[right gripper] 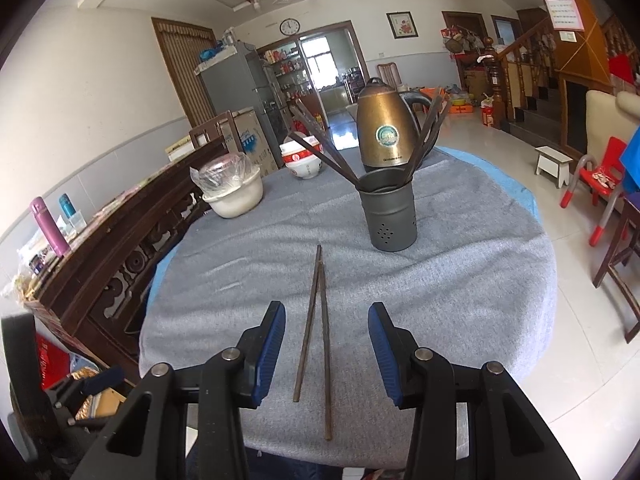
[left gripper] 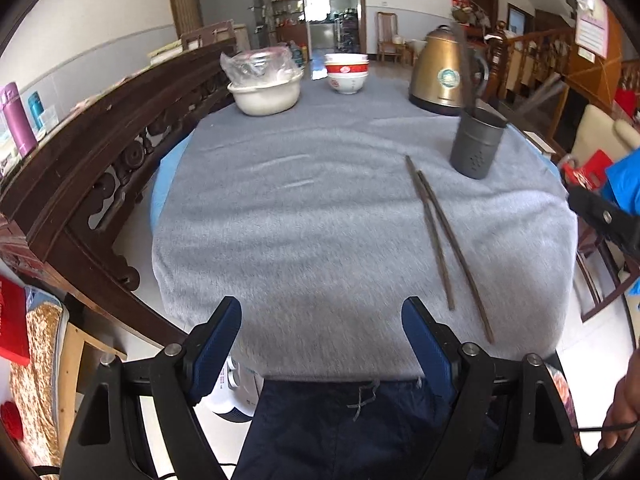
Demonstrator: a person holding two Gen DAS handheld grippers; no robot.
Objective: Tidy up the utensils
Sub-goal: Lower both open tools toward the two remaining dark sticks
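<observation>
Two dark wooden chopsticks [right gripper: 316,320] lie on the grey tablecloth [right gripper: 240,280], crossing near their far tips. They also show in the left wrist view [left gripper: 444,240], at the right. A grey metal utensil holder [right gripper: 390,212] stands beyond them with several chopsticks leaning out of it; it shows in the left wrist view [left gripper: 476,144] too. My right gripper [right gripper: 326,316] is open and empty, above the near half of the two chopsticks, one finger on each side. My left gripper [left gripper: 322,312] is open and empty over the table's near edge, left of the chopsticks.
A gold electric kettle [right gripper: 386,124] stands behind the holder. Stacked red-and-white bowls [right gripper: 304,158] and a cream basin [right gripper: 234,196] with plastic-wrapped contents sit at the far left. A dark carved wooden bench [left gripper: 100,160] runs along the table's left side. A red child's chair [right gripper: 600,180] stands at the right.
</observation>
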